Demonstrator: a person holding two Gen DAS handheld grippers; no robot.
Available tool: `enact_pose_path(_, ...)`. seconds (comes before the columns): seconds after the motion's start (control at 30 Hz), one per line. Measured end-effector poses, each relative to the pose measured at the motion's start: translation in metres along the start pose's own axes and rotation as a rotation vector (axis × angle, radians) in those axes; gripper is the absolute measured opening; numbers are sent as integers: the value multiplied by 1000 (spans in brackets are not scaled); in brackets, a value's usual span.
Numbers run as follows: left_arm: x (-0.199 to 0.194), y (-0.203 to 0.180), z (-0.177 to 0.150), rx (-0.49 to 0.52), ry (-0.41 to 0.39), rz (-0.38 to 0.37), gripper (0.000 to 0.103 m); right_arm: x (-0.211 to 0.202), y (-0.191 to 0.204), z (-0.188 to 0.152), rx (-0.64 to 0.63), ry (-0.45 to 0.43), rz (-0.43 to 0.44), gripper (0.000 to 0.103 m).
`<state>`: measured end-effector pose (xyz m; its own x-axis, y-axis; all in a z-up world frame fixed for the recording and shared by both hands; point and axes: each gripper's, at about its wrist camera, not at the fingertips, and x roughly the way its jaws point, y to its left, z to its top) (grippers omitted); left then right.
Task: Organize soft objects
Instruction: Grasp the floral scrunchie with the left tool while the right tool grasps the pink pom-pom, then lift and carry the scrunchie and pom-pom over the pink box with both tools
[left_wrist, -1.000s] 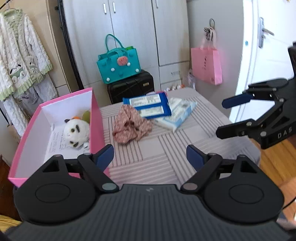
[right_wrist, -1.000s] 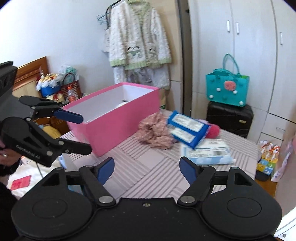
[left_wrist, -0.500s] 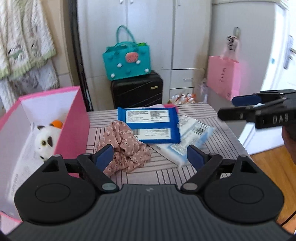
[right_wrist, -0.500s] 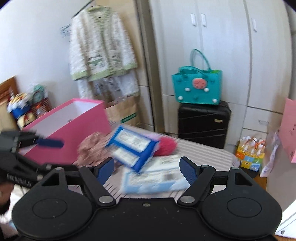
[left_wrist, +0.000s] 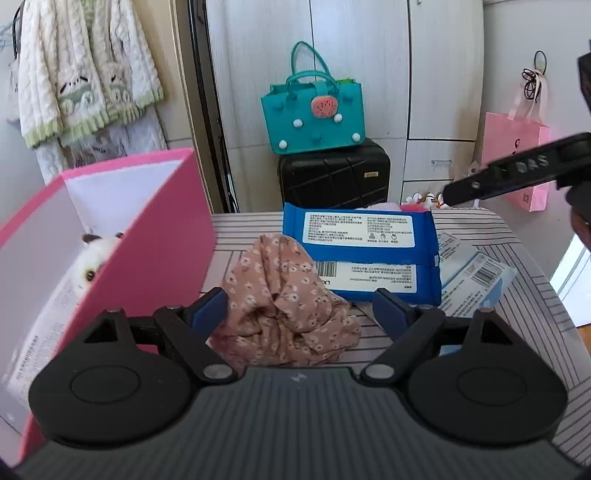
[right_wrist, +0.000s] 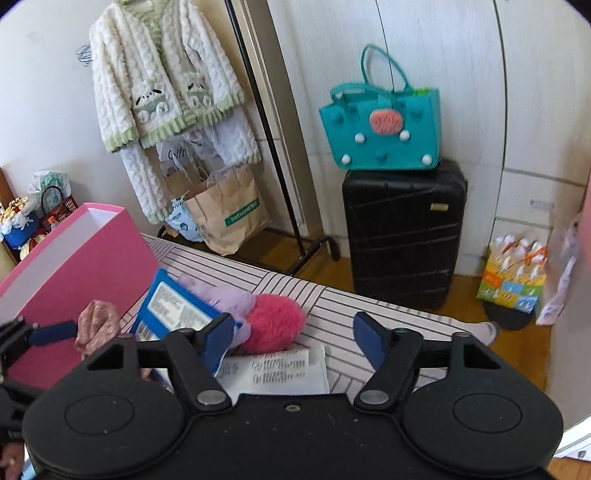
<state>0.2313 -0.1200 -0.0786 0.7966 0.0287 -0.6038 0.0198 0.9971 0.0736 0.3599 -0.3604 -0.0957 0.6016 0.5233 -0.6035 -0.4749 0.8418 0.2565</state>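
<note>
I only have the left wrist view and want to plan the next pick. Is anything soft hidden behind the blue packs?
Observer: Yes. The right wrist view shows a fluffy pink toy on the table, behind the blue packs.
Operator: Anything else with it?
Observer: A lilac plush lies against it, on the side nearer the packs.
Operator: Is the right gripper holding anything? I see only one finger.
Observer: No. The right gripper is open. Its jaws have just been closing, but nothing is pressed between them, and the pink toy lies just ahead.
</note>
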Motion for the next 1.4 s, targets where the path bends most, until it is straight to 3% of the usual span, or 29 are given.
enact_pose_path(0.17,16,0,2,0,33,36,84,27,-7,11,34,25,45,57)
enact_pose_path(0.4,29,8,1,-40,76,33,79,53,-12,12,48,77,103,55)
enact_pose_path(0.57,37,14,-1,-57,116,18,62,64,-15,6,78,126,153,55)
enact_pose_path(0.77,38,11,-4,-31,116,35,49,71,-17,3,83,126,180,56)
enact_pose_path(0.83,38,10,-5,-30,121,41,41,72,-17,3,101,124,188,41)
enact_pose_path(0.9,39,10,-5,-23,125,46,35,70,-18,3,104,120,209,34)
enact_pose_path(1.07,38,9,-6,-11,127,49,24,55,-8,2,70,96,171,26)
enact_pose_path(1.4,25,16,-9,-44,146,-11,15,20,7,6,44,41,80,24)
